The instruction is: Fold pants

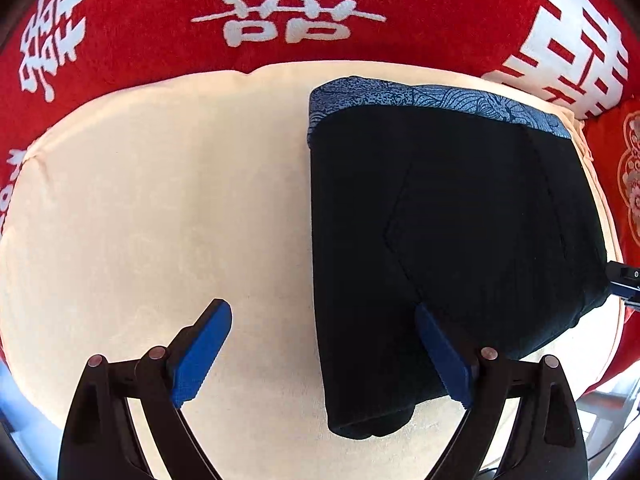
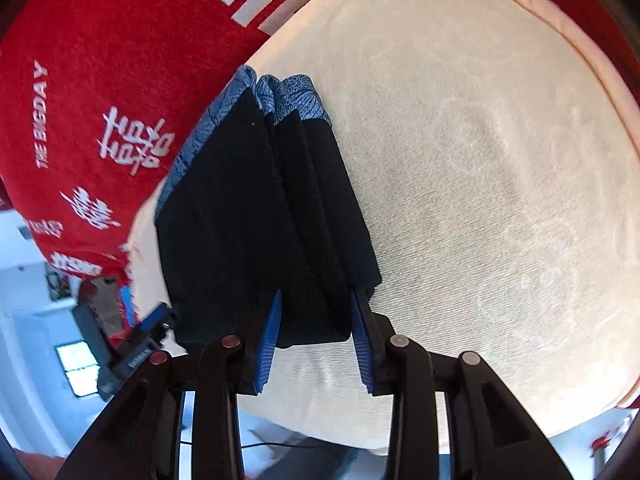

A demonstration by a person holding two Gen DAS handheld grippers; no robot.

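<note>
Black pants [image 1: 452,240] with a blue patterned waistband lie folded into a compact stack on a cream cushion [image 1: 160,200]. My left gripper [image 1: 324,352] is open just above the cushion, its right finger over the stack's near left corner. In the right wrist view the folded pants [image 2: 256,220] show several stacked layers. My right gripper [image 2: 314,340] has its fingers on either side of the stack's near edge, a wide gap between them, apparently closed onto the thick fold.
A red blanket [image 1: 320,8] with white characters lies behind and beside the cushion. The cushion's rim [image 2: 600,92] curves around at the right. The left gripper's body [image 2: 120,344] shows at the lower left of the right wrist view.
</note>
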